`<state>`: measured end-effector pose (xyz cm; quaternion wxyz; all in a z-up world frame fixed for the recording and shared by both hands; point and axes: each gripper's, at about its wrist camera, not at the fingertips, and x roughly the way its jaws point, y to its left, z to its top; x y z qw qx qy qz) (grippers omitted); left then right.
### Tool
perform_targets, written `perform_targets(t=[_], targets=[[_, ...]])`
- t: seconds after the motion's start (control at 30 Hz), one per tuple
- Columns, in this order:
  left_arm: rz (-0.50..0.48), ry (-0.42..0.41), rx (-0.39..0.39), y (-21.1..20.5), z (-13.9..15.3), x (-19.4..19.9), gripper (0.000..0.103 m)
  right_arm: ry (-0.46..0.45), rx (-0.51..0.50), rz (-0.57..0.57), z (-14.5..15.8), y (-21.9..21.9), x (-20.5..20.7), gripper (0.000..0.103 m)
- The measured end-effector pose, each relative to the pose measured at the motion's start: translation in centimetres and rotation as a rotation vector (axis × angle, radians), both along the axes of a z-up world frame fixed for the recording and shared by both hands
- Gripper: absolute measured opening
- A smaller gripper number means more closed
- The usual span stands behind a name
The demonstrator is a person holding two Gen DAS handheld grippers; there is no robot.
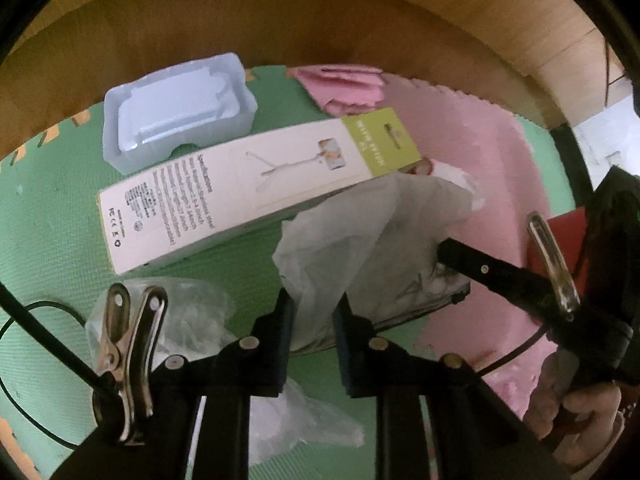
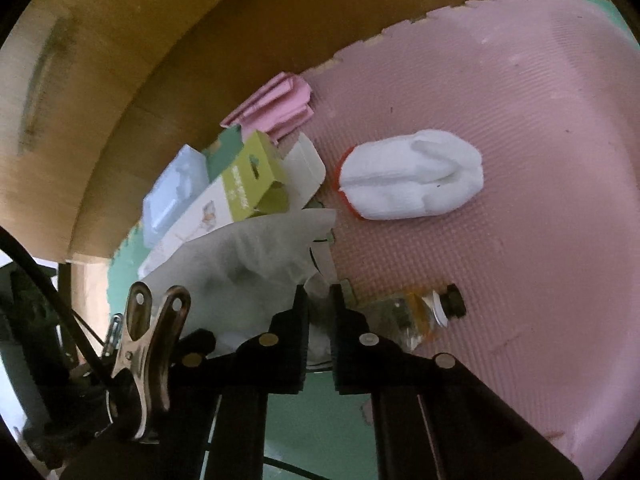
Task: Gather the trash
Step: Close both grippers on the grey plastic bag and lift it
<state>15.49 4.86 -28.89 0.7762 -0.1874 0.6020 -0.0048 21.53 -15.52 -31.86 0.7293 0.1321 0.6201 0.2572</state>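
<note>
Both tools grip the same translucent white bag (image 1: 352, 240). The left tool (image 1: 314, 312) is clamped on its lower edge; the right tool (image 2: 319, 304) is clamped on its far side. The bag hangs above green and pink foam floor mats (image 1: 48, 240), just beside a long white carton (image 1: 240, 184). A clear bottle (image 2: 416, 316) lies on the pink mat.

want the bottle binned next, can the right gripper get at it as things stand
Probably not yet: the right gripper is shut on the white bag. The bottle lies uncovered on the pink mat just right of its fingers.
</note>
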Motion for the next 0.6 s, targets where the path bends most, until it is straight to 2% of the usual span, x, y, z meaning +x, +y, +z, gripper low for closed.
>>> perform_targets(t=[0.33, 0.6], targets=[[-0.089, -0.09, -0.007, -1.4, 4.8, -1.2, 0.019, -0.06, 0.031, -0.057, 5.1, -3.0, -2.0, 0.009], [-0.154, -0.151, -0.021, -2.7, 9.5, -1.5, 0.019, -0.119, 0.033, -0.09, 10.6, -4.6, -2.9, 0.009]])
